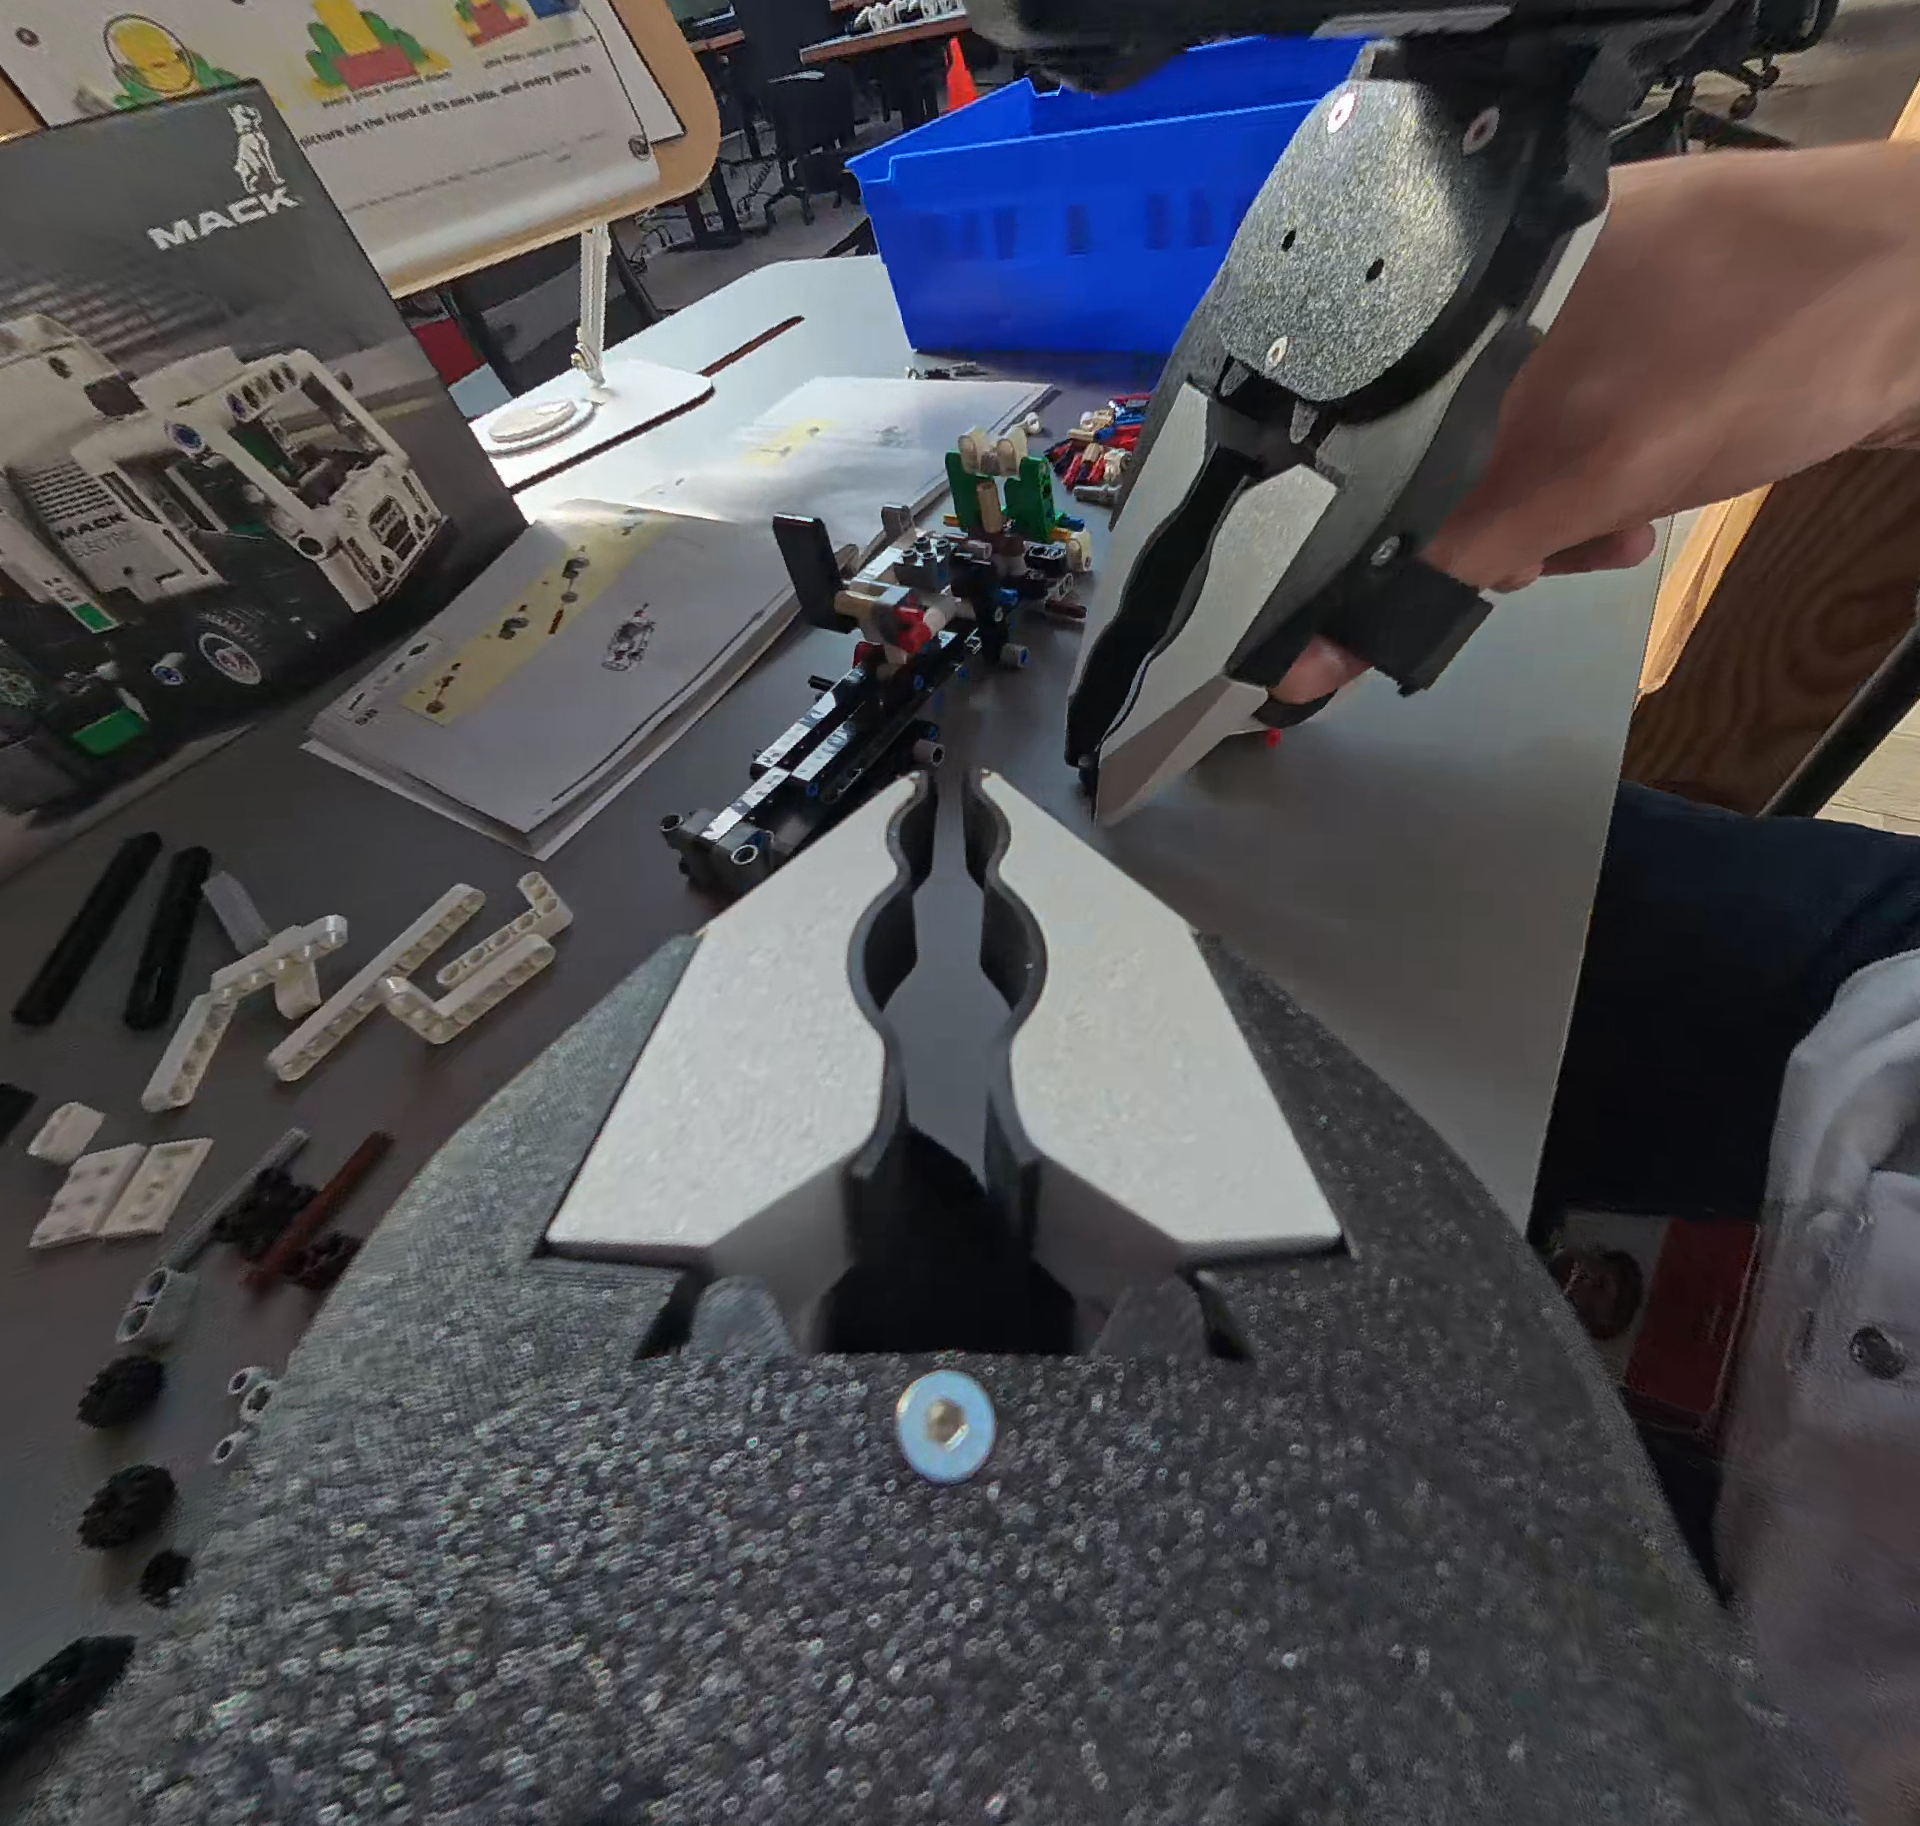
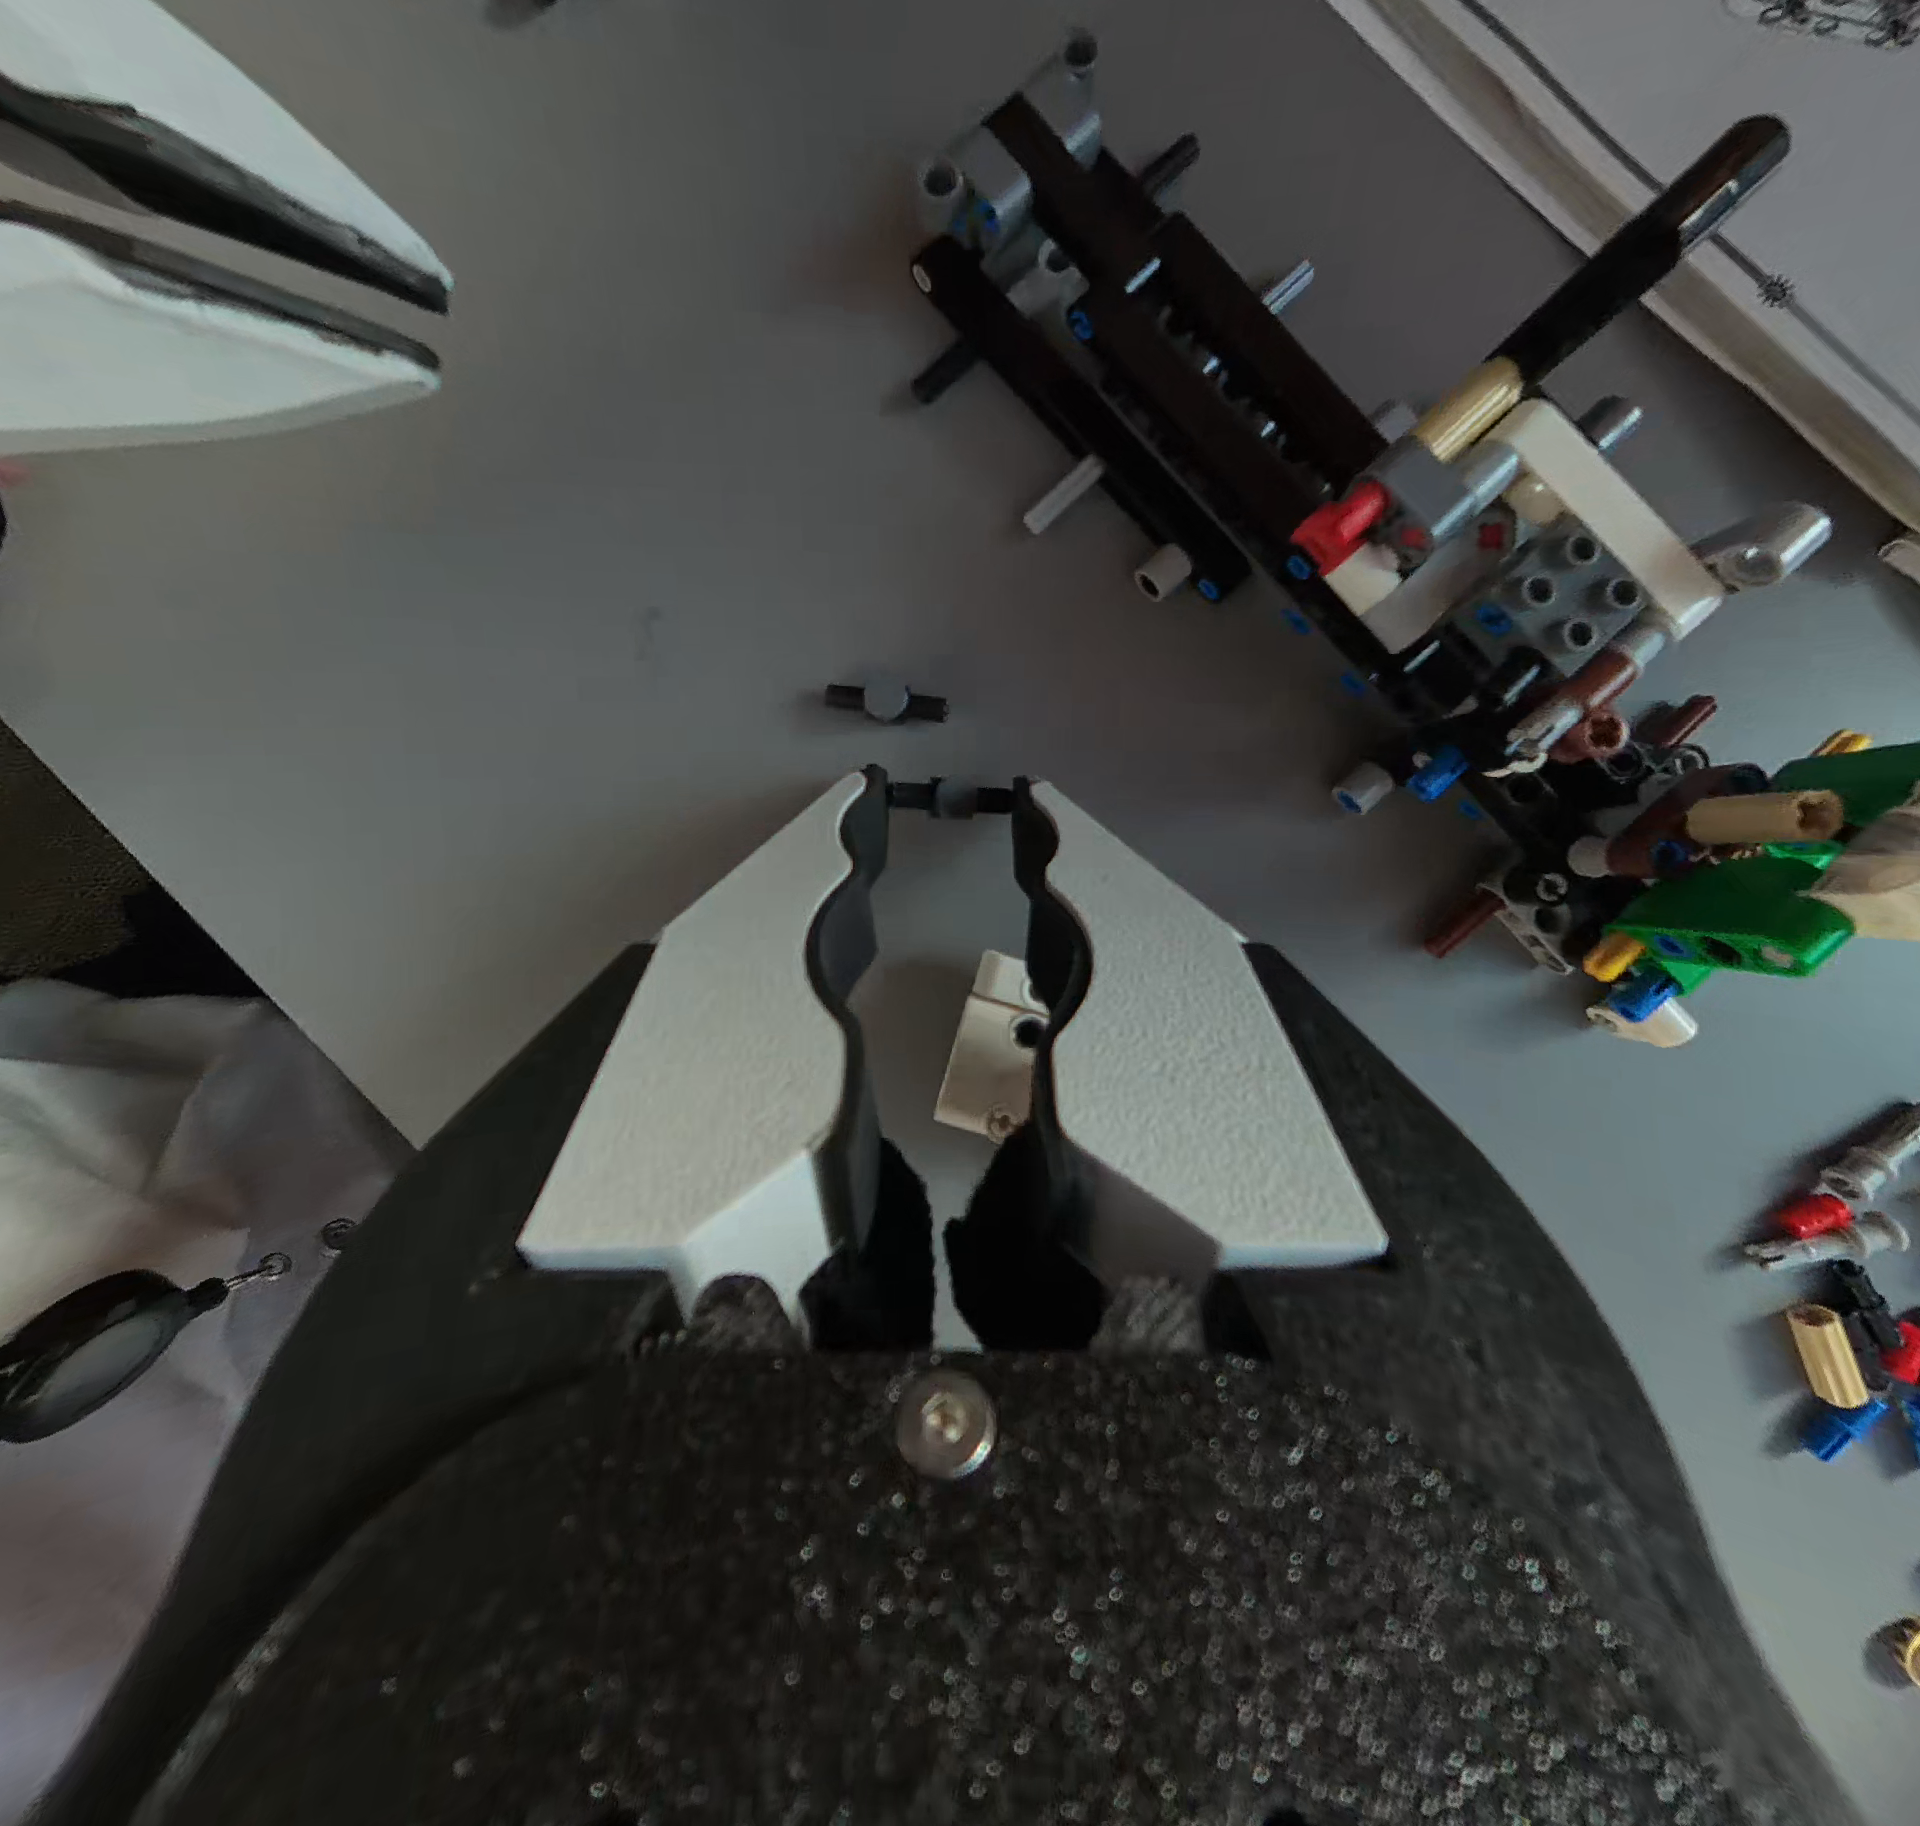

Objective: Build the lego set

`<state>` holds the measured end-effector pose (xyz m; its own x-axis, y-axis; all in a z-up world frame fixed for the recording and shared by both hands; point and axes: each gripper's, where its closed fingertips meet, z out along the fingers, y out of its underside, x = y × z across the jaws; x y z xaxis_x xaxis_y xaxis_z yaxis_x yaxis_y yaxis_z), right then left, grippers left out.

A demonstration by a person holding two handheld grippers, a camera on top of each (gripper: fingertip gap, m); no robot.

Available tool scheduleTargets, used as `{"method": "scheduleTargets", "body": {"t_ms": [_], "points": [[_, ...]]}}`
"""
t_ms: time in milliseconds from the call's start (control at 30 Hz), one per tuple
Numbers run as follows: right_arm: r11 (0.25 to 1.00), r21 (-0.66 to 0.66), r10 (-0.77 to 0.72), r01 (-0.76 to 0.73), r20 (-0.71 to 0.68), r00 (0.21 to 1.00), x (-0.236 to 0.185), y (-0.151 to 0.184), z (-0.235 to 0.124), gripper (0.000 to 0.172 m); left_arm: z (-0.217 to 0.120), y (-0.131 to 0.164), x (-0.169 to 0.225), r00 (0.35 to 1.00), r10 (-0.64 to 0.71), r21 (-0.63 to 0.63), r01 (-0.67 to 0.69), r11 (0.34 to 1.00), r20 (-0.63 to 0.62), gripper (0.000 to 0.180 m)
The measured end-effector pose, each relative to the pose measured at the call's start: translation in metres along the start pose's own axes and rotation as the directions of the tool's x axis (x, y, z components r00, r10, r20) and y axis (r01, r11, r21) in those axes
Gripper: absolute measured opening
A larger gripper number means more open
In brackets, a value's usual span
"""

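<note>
My right gripper point(image 2: 948, 794) is shut on a small black axle with a grey bush point(image 2: 948, 800), gripped end to end between the pads just above the grey table. A like-shaped dark form point(image 2: 886, 703) shows on the glossy table just beyond; I cannot tell whether it is a second piece or a reflection. In the left wrist view the right gripper point(image 1: 1091, 789) points down at the table, right of a long black brick chassis point(image 1: 831, 737). My left gripper point(image 1: 951, 784) is open a little with nothing between its pads, close to the chassis end. It also shows in the right wrist view point(image 2: 431, 322).
The chassis point(image 2: 1143, 374) carries grey, white, red and green parts. A white piece point(image 2: 987, 1049) lies under my right fingers. Loose white beams point(image 1: 416, 966), an open booklet point(image 1: 582, 654), a product box point(image 1: 208, 426), a blue bin point(image 1: 1039, 218) and small pins point(image 2: 1839, 1309) surround them. The grippers' ends are close to 10 cm from one another. My right gripper is the nearer one to the white piece point(image 2: 987, 1049): about 5 cm, against 12 cm.
</note>
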<state>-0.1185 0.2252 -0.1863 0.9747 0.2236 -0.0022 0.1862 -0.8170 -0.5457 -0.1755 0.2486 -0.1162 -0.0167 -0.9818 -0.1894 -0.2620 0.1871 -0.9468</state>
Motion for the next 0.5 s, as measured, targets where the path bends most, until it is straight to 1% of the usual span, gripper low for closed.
{"method": "scheduleTargets", "body": {"t_ms": [200,267,300,400,500], "points": [[0.999,-0.044,0.001,-0.003,-0.034,0.999,0.003,0.001,0.004,0.023,0.001,0.001,0.004,1.000,0.009,-0.002,-0.009,1.000,-0.024,0.006],[0.999,-0.038,-0.002,0.000,-0.037,0.999,0.002,0.000,0.004,0.023,0.002,0.002,0.005,0.999,0.020,-0.014,-0.020,1.000,-0.026,0.008],[1.000,-0.030,0.002,-0.003,-0.036,0.999,0.002,-0.001,0.004,0.026,0.003,0.003,0.006,0.999,0.027,-0.022,-0.028,0.999,-0.025,0.009],[0.997,0.061,0.039,-0.040,0.012,0.999,0.001,-0.008,-0.012,0.030,0.004,0.007,0.006,0.998,0.061,-0.046,-0.061,0.997,-0.005,0.009],[0.972,0.217,0.071,-0.086,0.077,0.995,0.011,-0.012,-0.048,0.029,0.006,0.011,0.005,0.995,0.095,-0.074,-0.093,0.993,0.023,0.009]]}}
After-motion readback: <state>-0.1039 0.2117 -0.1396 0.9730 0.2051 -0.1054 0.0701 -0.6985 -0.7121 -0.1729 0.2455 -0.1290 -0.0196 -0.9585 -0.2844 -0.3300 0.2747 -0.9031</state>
